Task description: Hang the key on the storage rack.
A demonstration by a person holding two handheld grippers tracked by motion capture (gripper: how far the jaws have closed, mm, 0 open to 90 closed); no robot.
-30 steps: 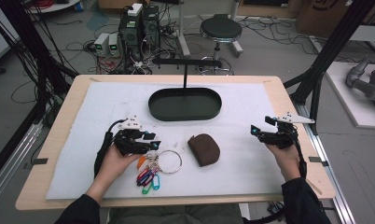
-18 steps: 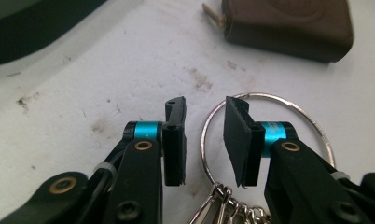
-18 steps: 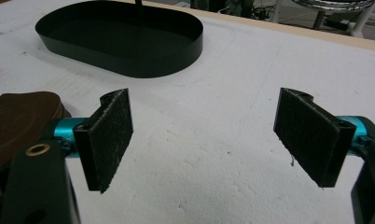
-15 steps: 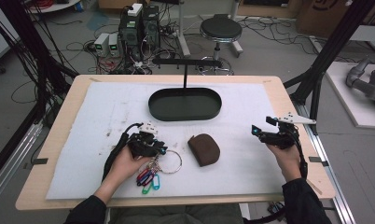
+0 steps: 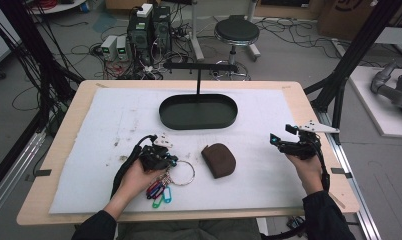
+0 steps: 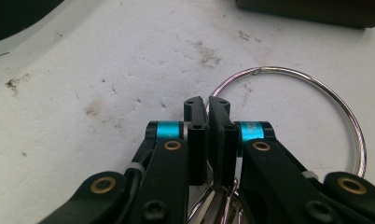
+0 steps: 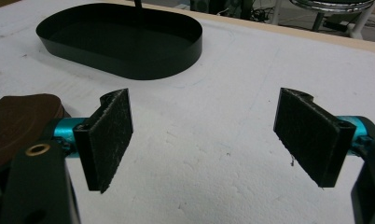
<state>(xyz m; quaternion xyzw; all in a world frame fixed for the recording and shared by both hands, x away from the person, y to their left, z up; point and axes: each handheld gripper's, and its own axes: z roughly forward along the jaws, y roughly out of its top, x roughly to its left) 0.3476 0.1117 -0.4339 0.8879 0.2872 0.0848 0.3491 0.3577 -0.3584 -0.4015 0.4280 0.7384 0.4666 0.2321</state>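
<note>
My left gripper (image 6: 207, 105) has just closed its jaws on the key ring (image 6: 349, 121), whose loop curves off to their right; my right gripper (image 7: 202, 140) has its jaws wide apart

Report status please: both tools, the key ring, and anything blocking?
Left tool just closed on the key ring, flat on the white mat. Right tool open, empty. Brown pouch beside the ring, apart; nothing blocking.
</note>
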